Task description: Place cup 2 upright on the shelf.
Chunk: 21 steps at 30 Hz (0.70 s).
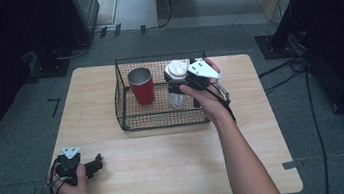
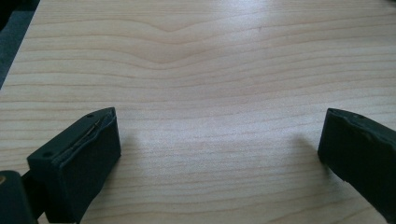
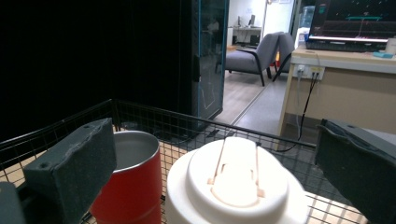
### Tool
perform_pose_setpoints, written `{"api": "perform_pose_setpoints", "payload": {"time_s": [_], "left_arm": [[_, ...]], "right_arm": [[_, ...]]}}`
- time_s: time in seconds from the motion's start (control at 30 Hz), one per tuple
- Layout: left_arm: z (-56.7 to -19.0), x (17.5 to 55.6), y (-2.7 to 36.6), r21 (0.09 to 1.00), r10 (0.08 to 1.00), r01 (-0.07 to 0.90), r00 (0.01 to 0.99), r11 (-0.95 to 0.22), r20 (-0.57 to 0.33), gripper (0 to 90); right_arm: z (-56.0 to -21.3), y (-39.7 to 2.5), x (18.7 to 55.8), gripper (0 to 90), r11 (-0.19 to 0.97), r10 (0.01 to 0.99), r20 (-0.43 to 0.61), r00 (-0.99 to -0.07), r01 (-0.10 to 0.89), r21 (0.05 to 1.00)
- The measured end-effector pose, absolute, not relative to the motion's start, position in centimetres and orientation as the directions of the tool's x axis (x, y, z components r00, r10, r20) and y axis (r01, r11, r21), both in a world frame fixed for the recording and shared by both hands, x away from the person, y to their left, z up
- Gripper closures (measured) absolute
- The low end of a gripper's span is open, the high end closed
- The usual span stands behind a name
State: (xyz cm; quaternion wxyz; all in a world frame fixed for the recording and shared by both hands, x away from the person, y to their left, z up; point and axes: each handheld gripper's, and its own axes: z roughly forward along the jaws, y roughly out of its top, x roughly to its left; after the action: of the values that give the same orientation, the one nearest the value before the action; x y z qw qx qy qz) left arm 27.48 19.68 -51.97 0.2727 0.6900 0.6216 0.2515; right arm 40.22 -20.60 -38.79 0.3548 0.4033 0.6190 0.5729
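Two jaws of right hand-held gripper (image 3: 219, 163) stand wide around bottle (image 3: 233, 186) in basket (image 1: 124, 90); next: close squarely. Left hand-held gripper (image 2: 219, 154) wide, idle on surface (image 2: 210, 70).

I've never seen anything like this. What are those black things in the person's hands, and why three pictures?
A person holds hand tongs, one in each hand. The high view looks down on the wooden table. Each of the other two comes from a camera riding on one pair of tongs. The left tongs rest open over bare wood. The right tongs stand open around a white-lidded bottle, which sits beside a red cup in a wire basket. Nothing is gripped.
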Motion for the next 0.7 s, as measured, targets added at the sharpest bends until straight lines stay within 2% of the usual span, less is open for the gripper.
{"api": "perform_pose_setpoints", "payload": {"time_s": [0.7], "left_arm": [[-52.0, 27.5, 19.7, 0.688, 0.995, 0.721, 0.102, -0.081, 0.010, 0.0]], "right_arm": [[-39.5, -24.5, 35.9, 0.0, 0.011, 0.914, 0.010, -0.407, 0.048, 0.999]]}}
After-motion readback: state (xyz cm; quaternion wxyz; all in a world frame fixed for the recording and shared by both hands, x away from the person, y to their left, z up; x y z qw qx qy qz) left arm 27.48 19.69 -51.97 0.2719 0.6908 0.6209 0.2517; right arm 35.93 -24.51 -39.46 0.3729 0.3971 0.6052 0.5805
